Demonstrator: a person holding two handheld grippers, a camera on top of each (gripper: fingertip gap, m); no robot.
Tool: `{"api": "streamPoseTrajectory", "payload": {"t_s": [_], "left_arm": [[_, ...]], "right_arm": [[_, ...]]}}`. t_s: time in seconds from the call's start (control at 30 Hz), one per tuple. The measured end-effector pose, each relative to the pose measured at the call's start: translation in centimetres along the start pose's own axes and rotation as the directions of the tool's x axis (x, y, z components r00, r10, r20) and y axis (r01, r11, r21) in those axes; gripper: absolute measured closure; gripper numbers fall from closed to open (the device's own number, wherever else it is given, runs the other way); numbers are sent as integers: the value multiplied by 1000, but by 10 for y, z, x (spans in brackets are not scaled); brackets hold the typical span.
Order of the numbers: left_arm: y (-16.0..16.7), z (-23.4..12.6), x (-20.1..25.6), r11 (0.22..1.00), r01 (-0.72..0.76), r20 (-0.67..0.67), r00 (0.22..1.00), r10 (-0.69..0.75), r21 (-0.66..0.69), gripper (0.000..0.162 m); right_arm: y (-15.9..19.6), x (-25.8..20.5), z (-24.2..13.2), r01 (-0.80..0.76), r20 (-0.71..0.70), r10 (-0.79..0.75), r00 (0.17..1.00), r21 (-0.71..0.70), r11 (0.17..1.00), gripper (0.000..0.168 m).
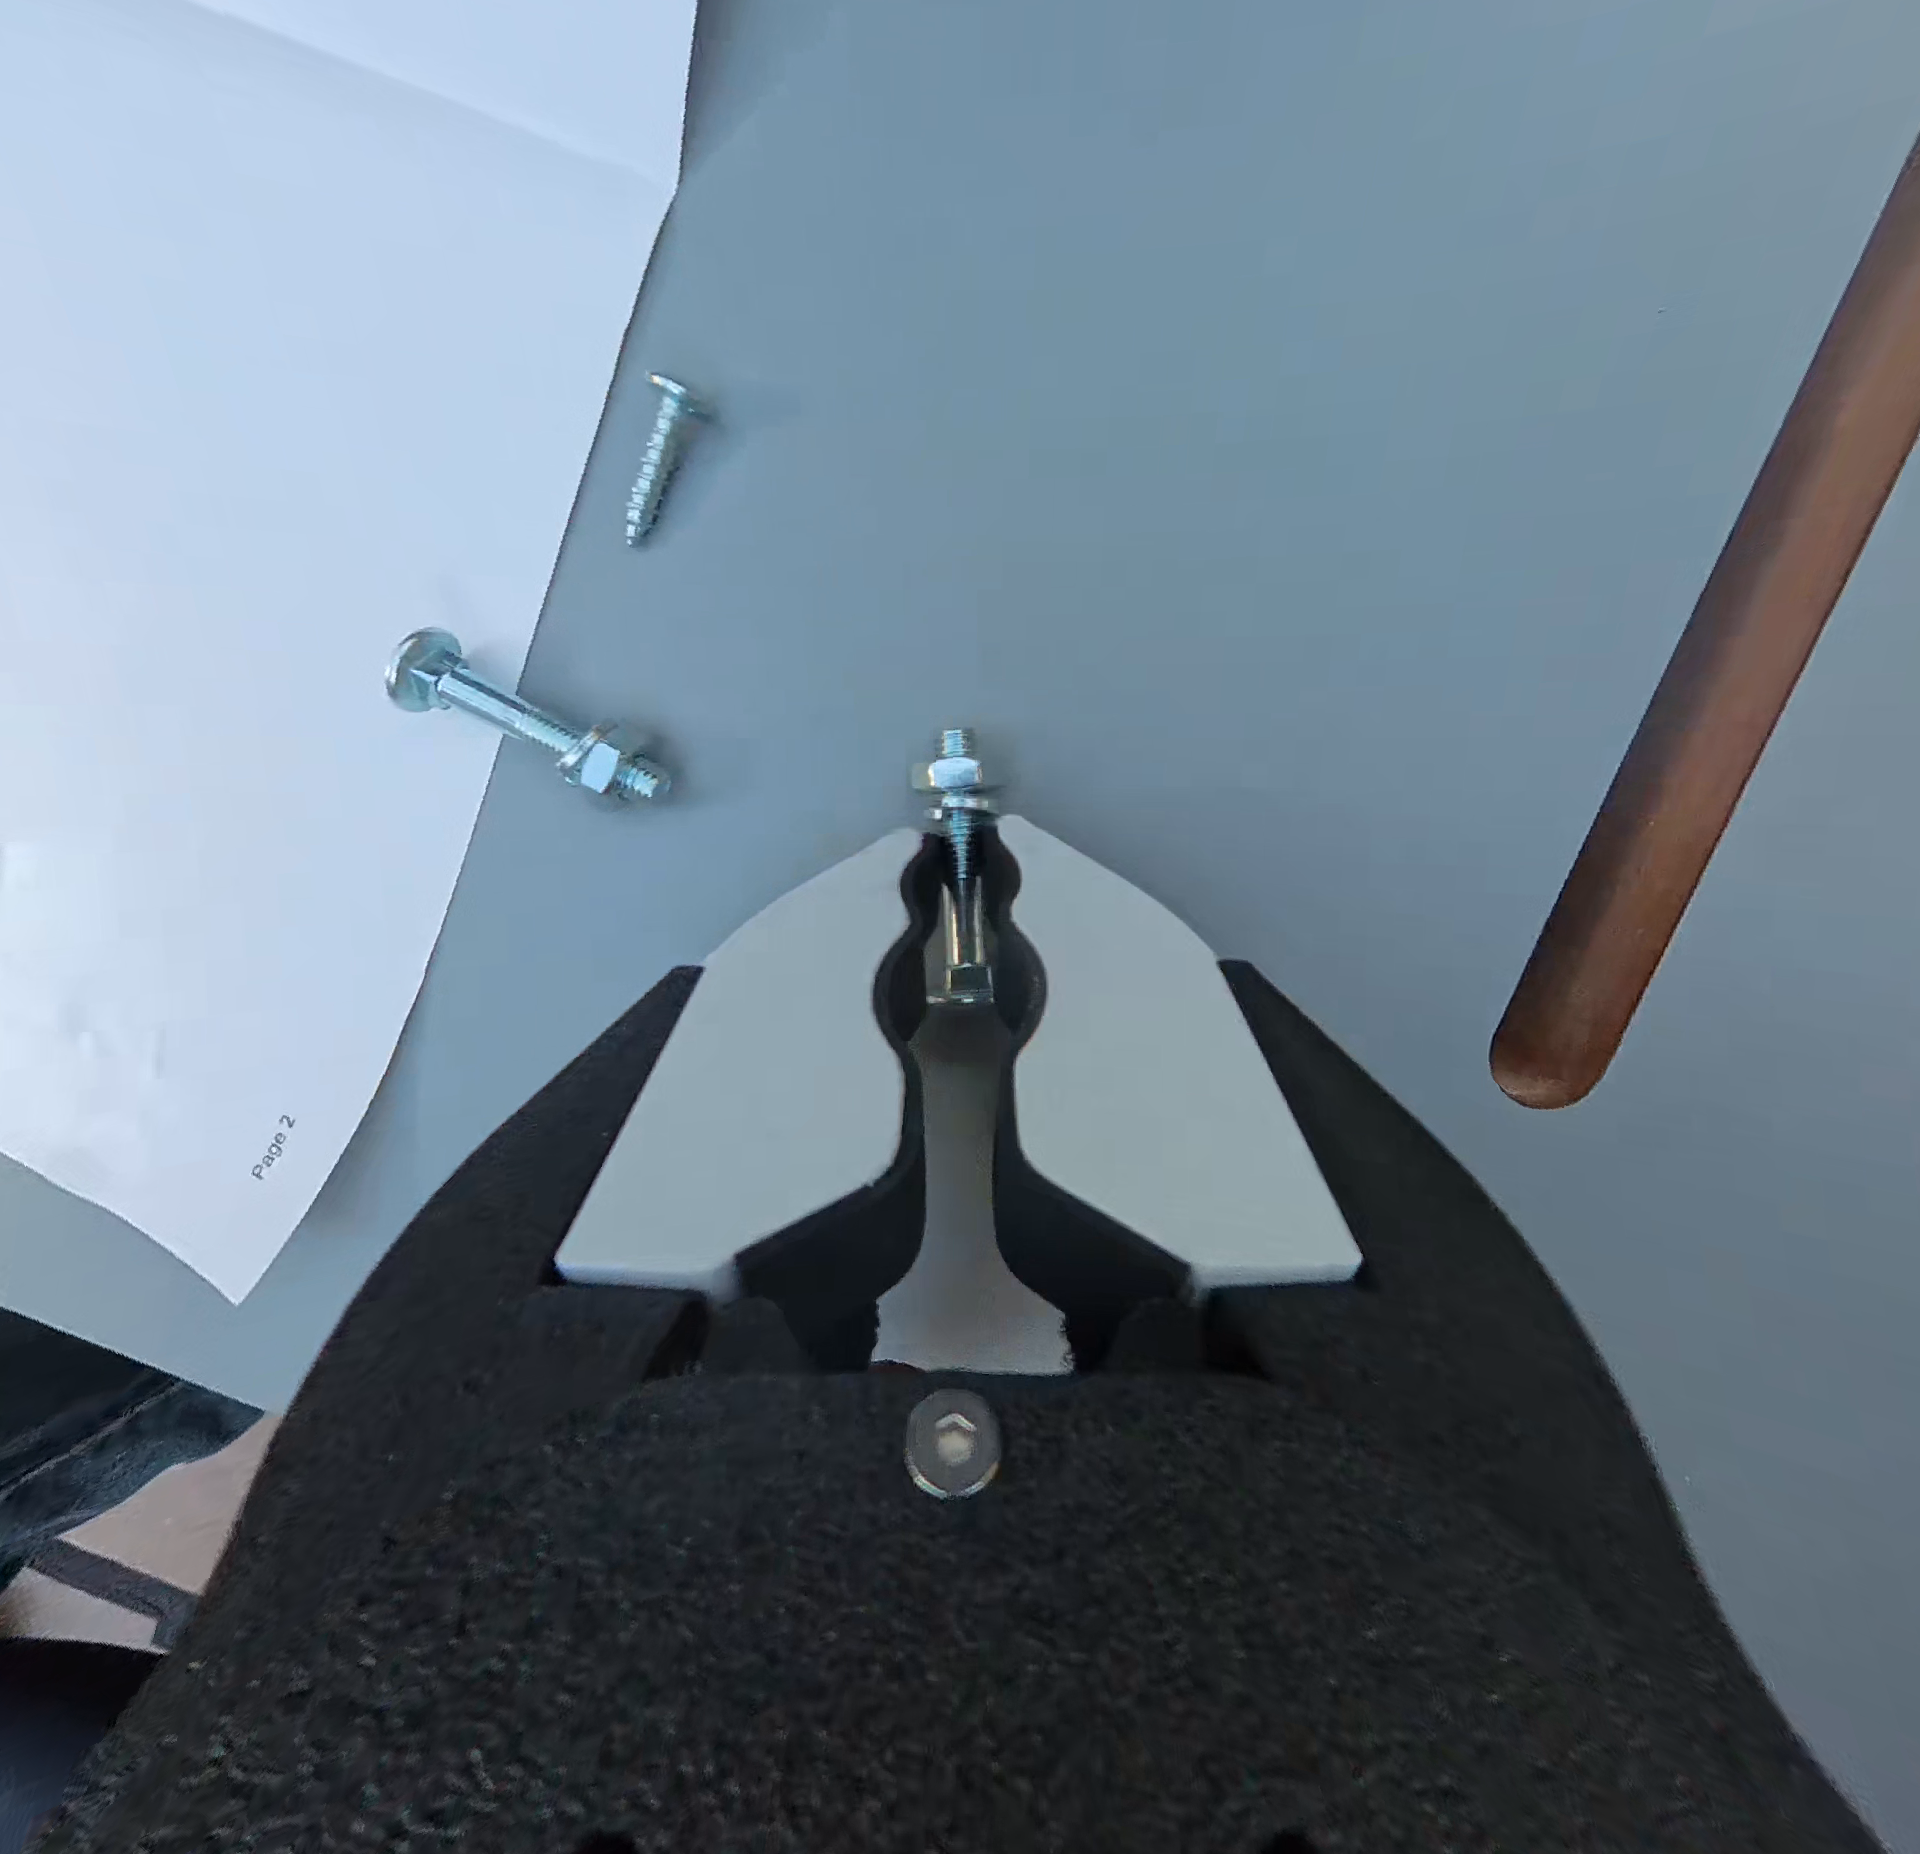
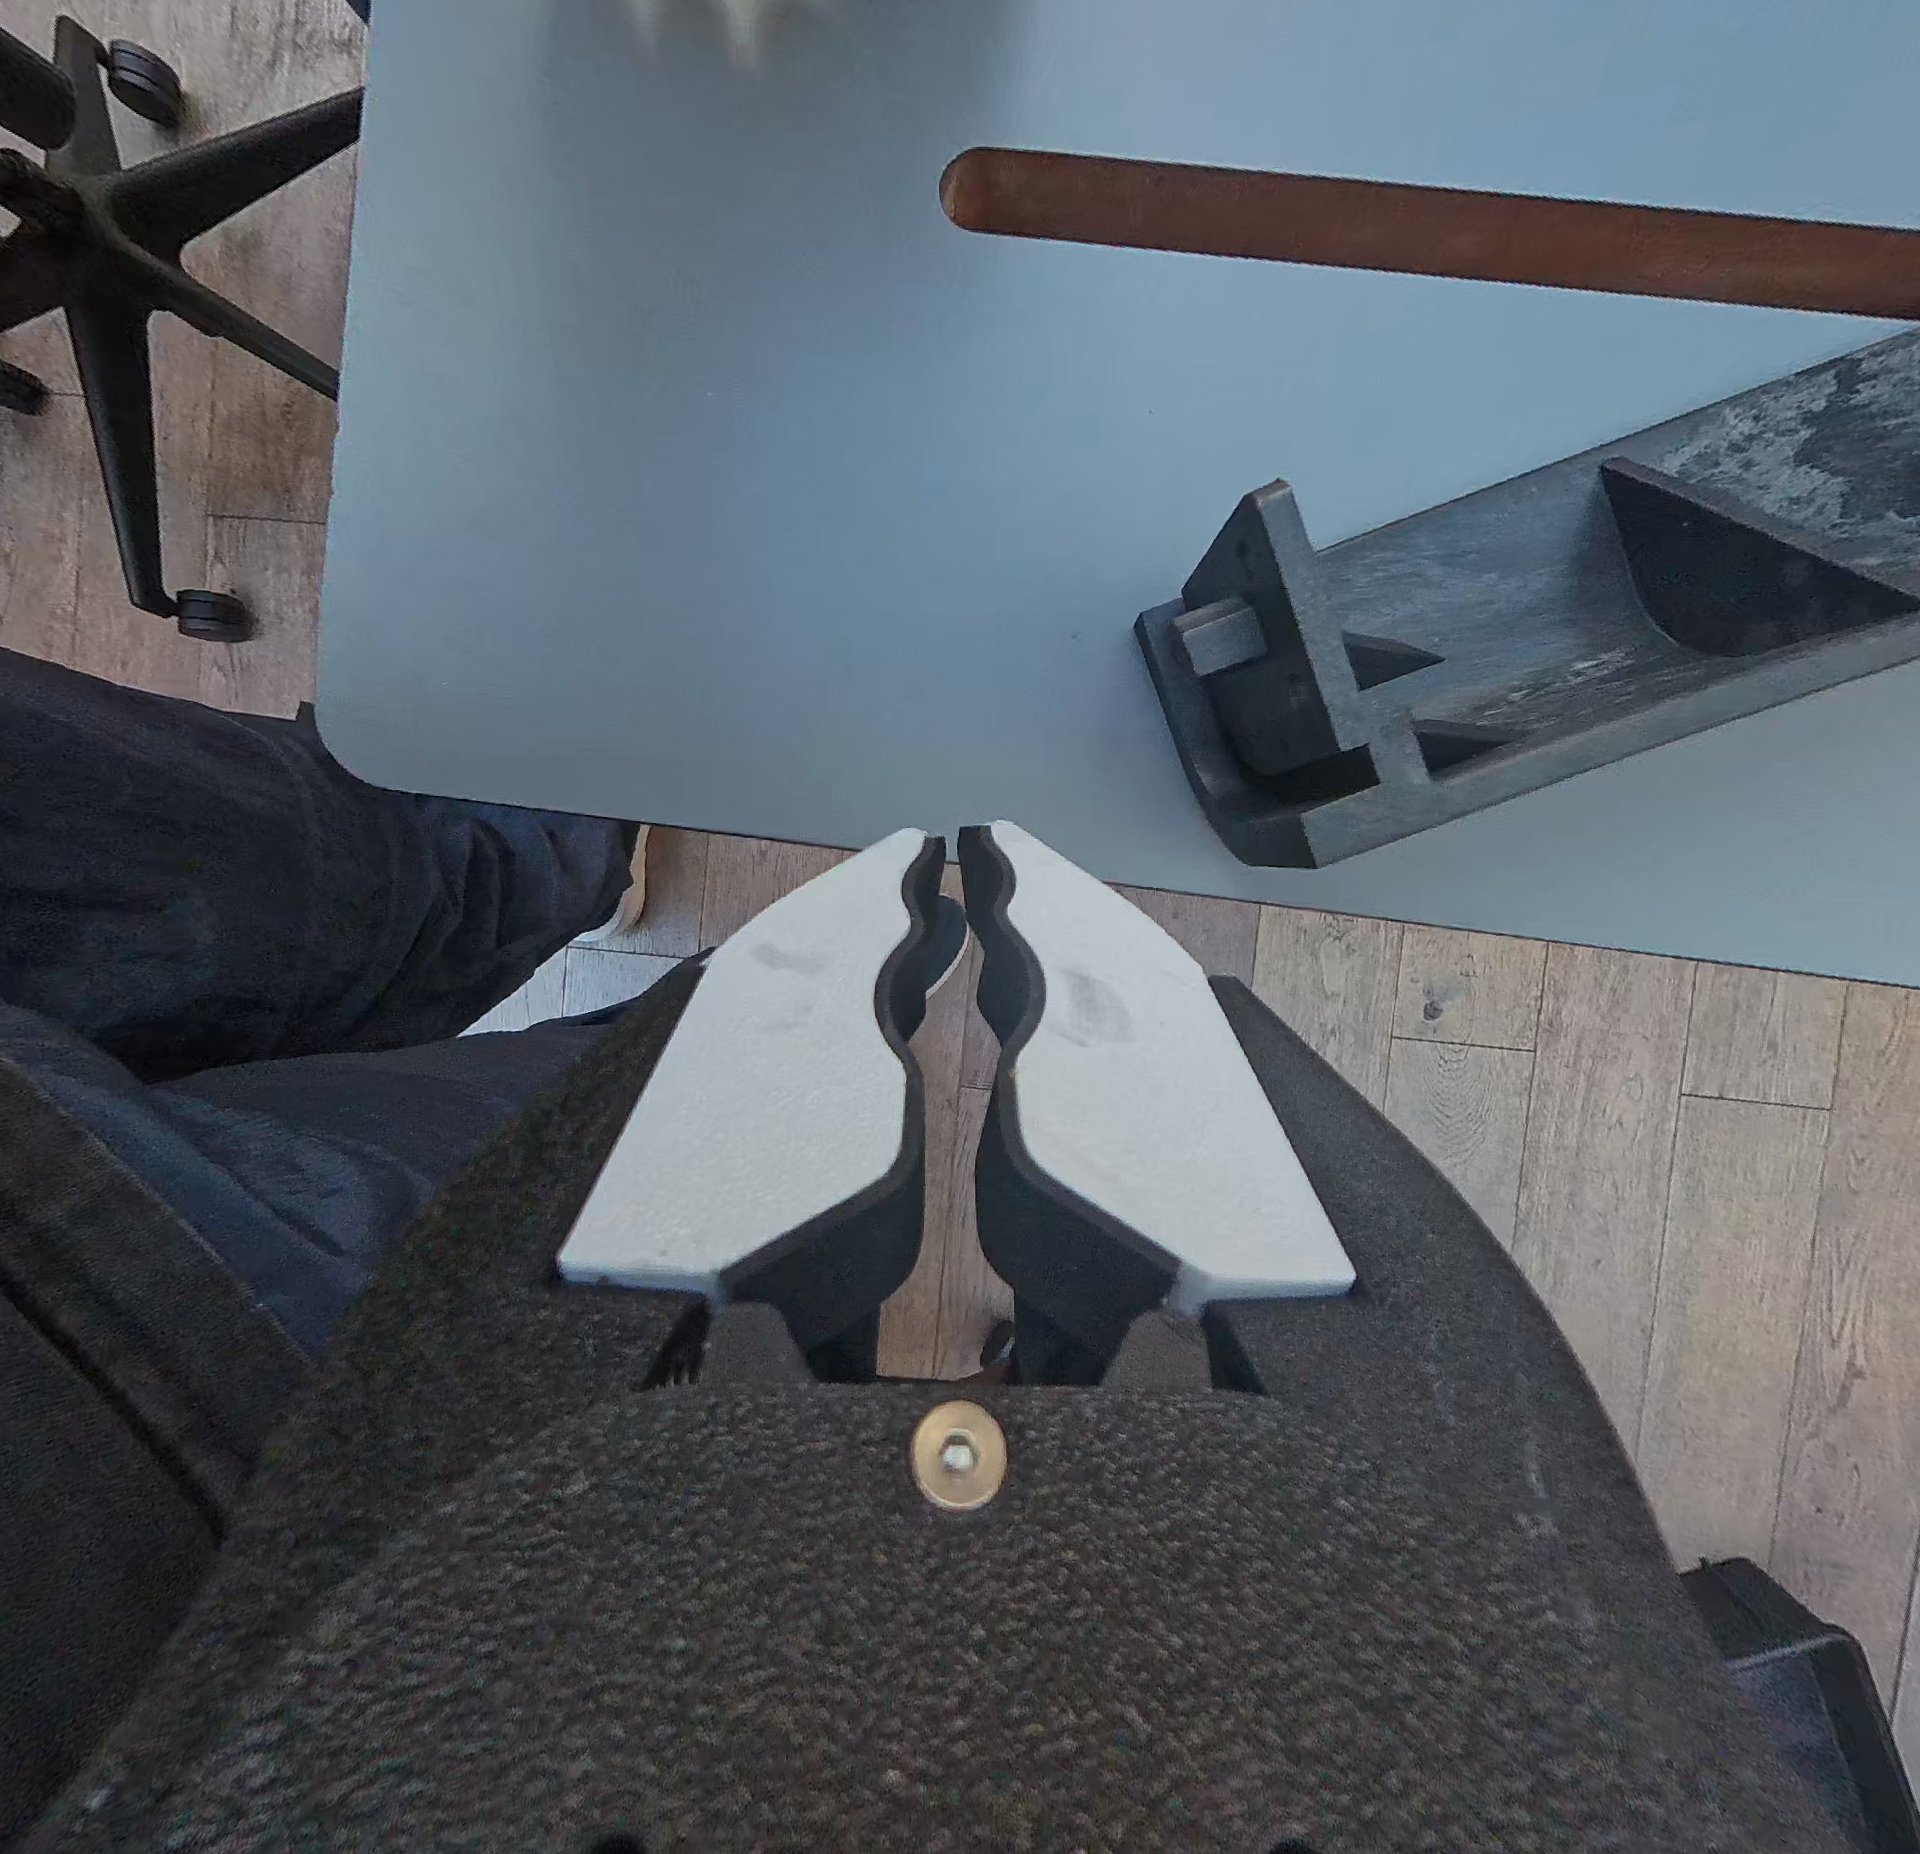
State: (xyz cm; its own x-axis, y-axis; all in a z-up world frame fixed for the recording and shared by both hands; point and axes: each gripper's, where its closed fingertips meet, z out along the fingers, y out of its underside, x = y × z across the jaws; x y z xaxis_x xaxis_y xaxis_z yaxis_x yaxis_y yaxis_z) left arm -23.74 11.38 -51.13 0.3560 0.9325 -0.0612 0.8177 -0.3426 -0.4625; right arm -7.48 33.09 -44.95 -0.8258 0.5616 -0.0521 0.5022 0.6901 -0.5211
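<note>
My left gripper is shut on a zinc bolt that carries a nut and washers past the fingertips, its head back between the jaws. It hangs over the grey table. A second bolt with a nut lies to the left, half on a white sheet of paper. A screw lies farther off beside the paper's edge. My right gripper is shut and empty, at the near edge of the table, over the floor.
A brown wooden rod lies on the table at right; it also shows in the right wrist view. A dark grey plastic bracket lies at the table's right. A person's leg and an office chair base are at left.
</note>
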Motion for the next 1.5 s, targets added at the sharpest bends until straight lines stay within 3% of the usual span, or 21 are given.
{"api": "streamPoseTrajectory", "payload": {"t_s": [0.17, 0.27, 0.33, 0.43, 0.57, 0.73, 0.9, 1.13, 1.5], "left_arm": [[1, -1, 2, 997, 81, -60, 995, -80, 10, 155], [0, -5, 11, 987, 154, -186, 972, -143, 45, 155], [-12, -19, 22, 967, 198, -305, 942, -143, 157, 155], [-42, -57, 33, 896, 310, -459, 877, -141, 317, 155], [-96, -147, 47, 755, 364, -573, 819, 20, 546, 155], [-131, -249, 61, 650, 271, -560, 777, 287, 710, 155], [-137, -305, 60, 600, 171, -507, 735, 451, 781, 155], [-119, -335, 43, 565, 62, -429, 720, 545, 823, 155], [-102, -351, 31, 539, -29, -355, 723, 593, 842, 155]], "right_arm": [[-32, 13, -1, 17, -1, -16, 1000, 62, 998, 164], [-64, 26, -1, 20, 17, -22, 1000, 119, 993, 163], [-87, 34, 0, 14, 64, -24, 998, 153, 988, 162], [-128, 42, -2, -30, 188, -10, 982, 211, 977, 159], [-193, 50, -26, -112, 376, -4, 927, 286, 951, 152], [-275, 43, -91, -100, 482, -125, 867, 415, 905, 150], [-312, 10, -134, 85, 460, -308, 833, 443, 892, 150], [-328, -35, -143, 268, 427, -428, 797, 385, 883, 150], [-336, -64, -143, 371, 370, -490, 789, 349, 861, 154]]}}
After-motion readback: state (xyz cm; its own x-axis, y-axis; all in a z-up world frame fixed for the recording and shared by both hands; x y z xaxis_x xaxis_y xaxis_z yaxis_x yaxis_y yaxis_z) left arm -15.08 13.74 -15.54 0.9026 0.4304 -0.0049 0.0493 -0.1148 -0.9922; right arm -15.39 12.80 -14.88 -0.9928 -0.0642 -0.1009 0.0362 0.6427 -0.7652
